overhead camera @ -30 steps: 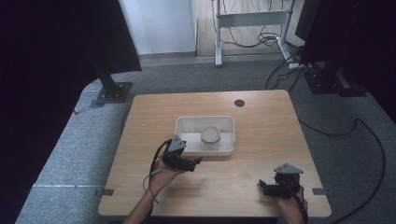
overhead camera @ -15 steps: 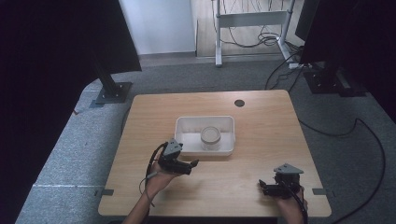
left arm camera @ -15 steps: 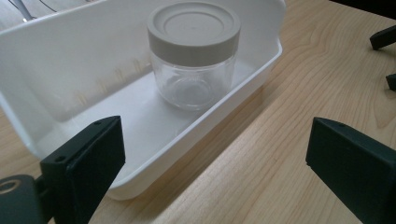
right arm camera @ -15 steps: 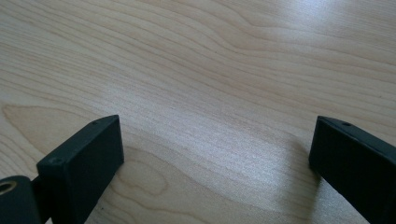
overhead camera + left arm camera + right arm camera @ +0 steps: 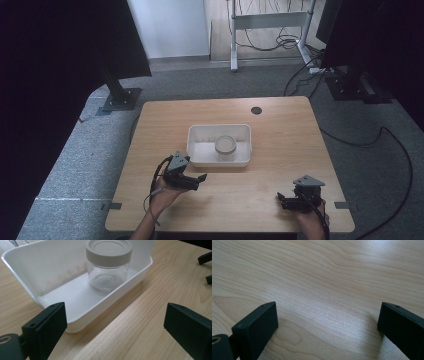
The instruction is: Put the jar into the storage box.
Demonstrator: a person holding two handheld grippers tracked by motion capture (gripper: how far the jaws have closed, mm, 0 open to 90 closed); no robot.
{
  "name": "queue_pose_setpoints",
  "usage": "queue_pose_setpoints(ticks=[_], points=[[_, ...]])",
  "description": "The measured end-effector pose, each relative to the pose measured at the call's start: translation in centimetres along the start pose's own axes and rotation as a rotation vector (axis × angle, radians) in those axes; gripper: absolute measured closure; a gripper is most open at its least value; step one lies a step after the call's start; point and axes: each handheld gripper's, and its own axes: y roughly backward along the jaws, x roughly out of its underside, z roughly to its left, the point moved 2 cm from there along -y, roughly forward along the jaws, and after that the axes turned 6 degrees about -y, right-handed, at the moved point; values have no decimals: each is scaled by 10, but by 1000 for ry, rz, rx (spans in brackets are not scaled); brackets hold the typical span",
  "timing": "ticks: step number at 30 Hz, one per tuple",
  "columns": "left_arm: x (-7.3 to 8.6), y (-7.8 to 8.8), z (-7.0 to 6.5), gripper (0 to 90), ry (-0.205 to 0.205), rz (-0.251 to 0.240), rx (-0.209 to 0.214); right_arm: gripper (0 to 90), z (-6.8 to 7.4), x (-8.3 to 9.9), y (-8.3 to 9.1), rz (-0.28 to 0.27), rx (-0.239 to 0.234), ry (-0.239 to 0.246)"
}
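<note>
— High view first: what have you got on the tabletop (image 5: 280, 125)?

— I see a white tray (image 5: 195, 145) near the middle, with a clear jar (image 5: 225, 147) standing upright inside it, toward its right half. Pale lid (image 5: 109, 248) on the jar, seated flat.

— Left tool?

— Left tool (image 5: 197, 181) sits just in front of the tray's near left corner, held in the hand (image 5: 162, 196). From the left gripper view I read its jaws spread wide, nothing between them but bare wood and the tray's corner. The jar stands farther off, inside the tray, apart from both jaws.

— And the right?

— Right tool (image 5: 283, 200) is low over the near right part of the tabletop, well apart from the tray. Its own view shows jaws wide apart, only wood grain between them. I can't tell whether it touches the surface.
</note>
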Motion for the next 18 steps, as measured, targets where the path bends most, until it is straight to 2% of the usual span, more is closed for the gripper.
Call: queue_pose_setpoints(ticks=[9,18], points=[[11,9,3,44,11,1,-10,27,0,0,0,0,0,0],[26,18,5,45,40,-2,-21,27,0,0,0,0,0,0]])
